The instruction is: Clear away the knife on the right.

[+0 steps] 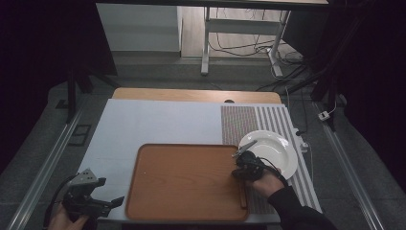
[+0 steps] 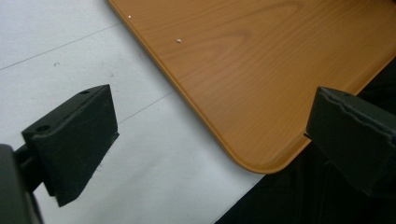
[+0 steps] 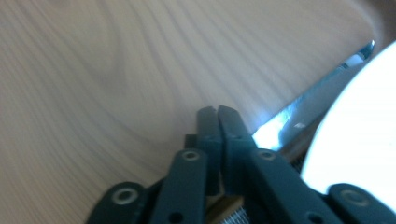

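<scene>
From above, the right gripper sits at the tray's right edge, between the tray and the plate; a knife pokes out beyond it, its blade reaching up onto the plate's near rim. The jaws look pressed together there, but I cannot tell from this height whether they pinch the knife. The plate rests on a striped mat at the table's right side. The left gripper hovers off the tray's near left corner, well apart from the knife. In the left gripper view, its two jaws stand wide with nothing between them, white table below and the tray's rounded corner between and beyond the jaws. In the right gripper view, the jaws meet almost tip to tip over the tray's wood; the knife lies just right of the tips, slanting up to the right along the plate's white edge. The picture is blurred, so whether the pads touch the blade I cannot say. No writing or label is readable anywhere.
</scene>
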Action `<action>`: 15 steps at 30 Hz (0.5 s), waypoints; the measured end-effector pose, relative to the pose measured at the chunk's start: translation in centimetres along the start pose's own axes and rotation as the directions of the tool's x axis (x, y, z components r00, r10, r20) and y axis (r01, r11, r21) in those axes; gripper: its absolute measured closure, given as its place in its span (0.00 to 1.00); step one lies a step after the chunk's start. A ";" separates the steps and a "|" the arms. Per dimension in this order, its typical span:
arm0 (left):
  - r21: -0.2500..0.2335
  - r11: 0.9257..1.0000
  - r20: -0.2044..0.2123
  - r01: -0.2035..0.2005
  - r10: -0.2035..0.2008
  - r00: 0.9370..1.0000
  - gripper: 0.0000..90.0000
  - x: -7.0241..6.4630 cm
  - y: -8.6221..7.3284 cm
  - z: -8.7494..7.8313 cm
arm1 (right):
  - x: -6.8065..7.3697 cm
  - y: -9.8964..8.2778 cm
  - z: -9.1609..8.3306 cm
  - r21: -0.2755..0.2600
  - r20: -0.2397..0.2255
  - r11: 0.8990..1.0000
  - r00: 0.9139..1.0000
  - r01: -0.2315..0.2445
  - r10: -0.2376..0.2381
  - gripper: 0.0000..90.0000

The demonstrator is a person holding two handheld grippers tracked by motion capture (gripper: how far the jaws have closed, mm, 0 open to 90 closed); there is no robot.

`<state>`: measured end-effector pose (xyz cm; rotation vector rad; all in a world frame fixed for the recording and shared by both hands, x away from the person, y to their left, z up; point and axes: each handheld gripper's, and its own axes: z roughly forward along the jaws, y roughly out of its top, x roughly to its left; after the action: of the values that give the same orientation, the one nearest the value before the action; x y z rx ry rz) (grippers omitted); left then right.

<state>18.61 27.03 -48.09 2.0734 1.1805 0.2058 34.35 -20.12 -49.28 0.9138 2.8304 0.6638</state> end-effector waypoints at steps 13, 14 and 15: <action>-0.002 1.000 0.000 0.002 -0.002 1.000 0.03 0.0 0.0 0.0 | 0.7 -0.1 -2.8 -0.140 0.037 0.990 0.999 -0.011 0.016 0.59; -0.002 1.000 -0.002 0.002 -0.002 1.000 0.03 0.0 0.0 0.0 | 0.7 -0.2 -3.1 -0.151 0.044 0.988 0.999 -0.015 0.022 0.55; -0.002 1.000 -0.002 0.003 -0.003 1.000 0.03 0.0 0.0 0.0 | 0.7 -0.3 -3.5 -0.162 0.050 0.987 0.998 -0.020 0.029 0.51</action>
<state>18.59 27.06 -48.09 2.0700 1.1833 0.2077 32.88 -21.22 -46.24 0.9253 2.6771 0.8445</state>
